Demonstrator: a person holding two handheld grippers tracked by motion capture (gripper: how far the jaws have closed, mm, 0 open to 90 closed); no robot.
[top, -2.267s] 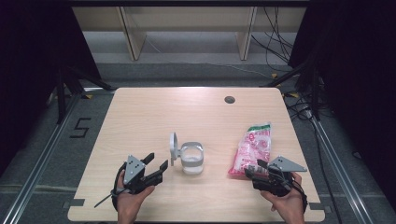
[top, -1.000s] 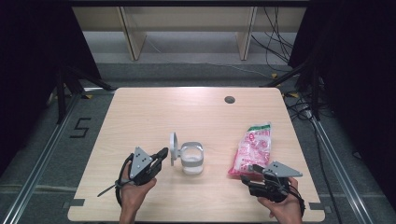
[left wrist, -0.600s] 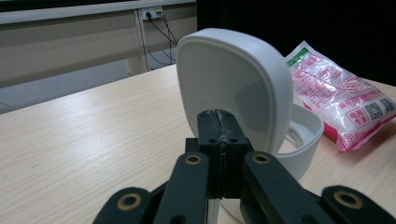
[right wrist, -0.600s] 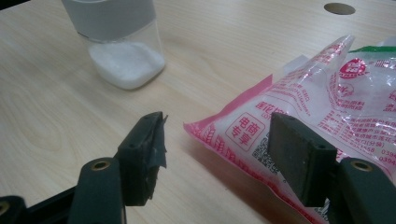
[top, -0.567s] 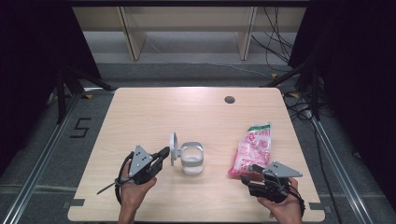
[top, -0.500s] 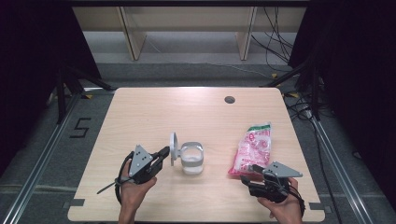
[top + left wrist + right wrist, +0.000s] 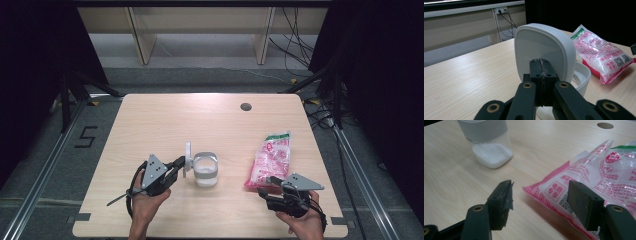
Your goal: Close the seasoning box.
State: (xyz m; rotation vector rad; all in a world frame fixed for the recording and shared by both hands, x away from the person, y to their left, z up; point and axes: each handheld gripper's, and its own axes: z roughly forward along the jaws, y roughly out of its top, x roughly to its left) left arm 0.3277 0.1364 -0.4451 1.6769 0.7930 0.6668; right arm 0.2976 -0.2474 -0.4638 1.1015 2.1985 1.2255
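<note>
In the high view, the left claw (image 7: 179,163) sits at lower left of the frame, its tip at the upright white lid (image 7: 188,158) of a clear jar (image 7: 205,170) near the middle of the wooden surface (image 7: 165,120). The right claw (image 7: 264,183) is at lower right, at the near corner of a pink bag (image 7: 271,159).

In the left gripper view, the left claw (image 7: 541,65) has its jaws pressed together with nothing between them, in front of the lid (image 7: 541,47); the bag (image 7: 599,53) lies at right.

In the right gripper view, the right claw (image 7: 540,195) stands wide, the bag's (image 7: 584,180) corner between its jaws, not pinched. The jar (image 7: 490,142), holding white grains, is at upper left.
</note>
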